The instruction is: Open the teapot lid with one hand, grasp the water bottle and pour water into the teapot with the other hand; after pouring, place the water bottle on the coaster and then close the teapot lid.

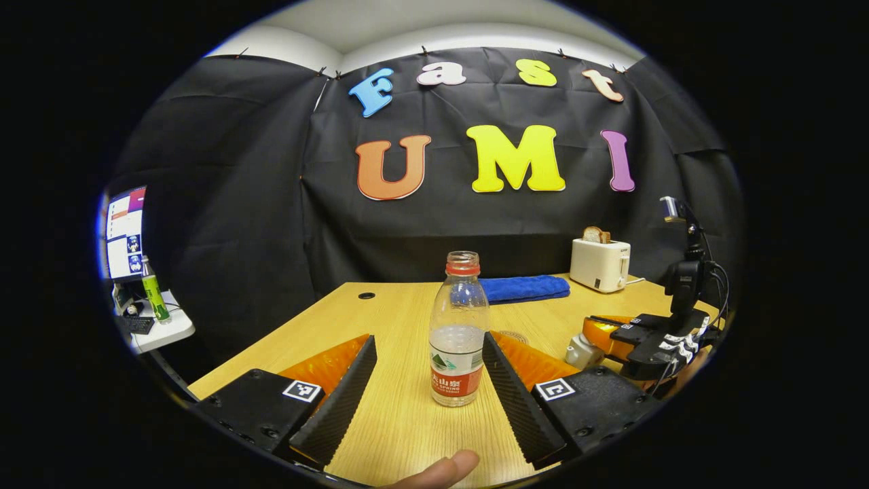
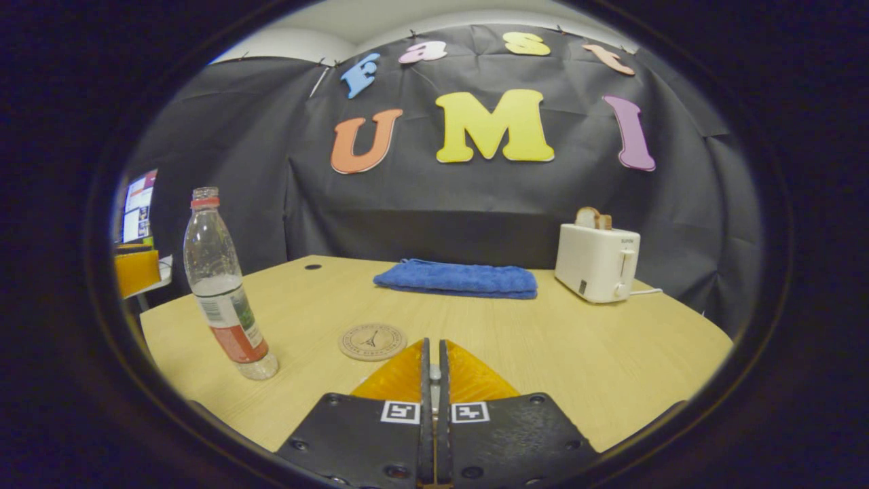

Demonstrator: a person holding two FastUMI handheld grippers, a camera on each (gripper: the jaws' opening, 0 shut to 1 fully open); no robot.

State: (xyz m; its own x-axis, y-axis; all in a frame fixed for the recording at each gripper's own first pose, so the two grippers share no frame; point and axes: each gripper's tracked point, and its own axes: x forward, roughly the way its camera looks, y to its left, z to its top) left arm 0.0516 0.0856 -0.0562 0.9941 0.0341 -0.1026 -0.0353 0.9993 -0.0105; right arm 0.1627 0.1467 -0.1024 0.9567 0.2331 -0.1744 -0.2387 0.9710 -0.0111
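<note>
A clear water bottle [image 1: 458,333] without a cap, partly filled, stands upright on the wooden table [image 1: 400,421]. My left gripper [image 1: 429,339] is open, one finger on each side of the bottle and neither touching it. In the right gripper view the bottle [image 2: 224,299] stands at the left. My right gripper [image 2: 434,343] is shut, with a thin whitish piece pinched between its fingers. Seen from the left gripper view, the right gripper [image 1: 597,339] holds a small white object [image 1: 582,352] at its tips, apparently the teapot lid. The round wooden coaster [image 2: 372,341] lies just ahead of it.
A folded blue towel [image 2: 455,278] lies at the back of the table, a white toaster [image 2: 597,261] with bread to its right. A monitor [image 1: 125,231] and a green bottle [image 1: 155,292] are on a side table at left. A person's fingertip [image 1: 441,468] shows at the bottom edge.
</note>
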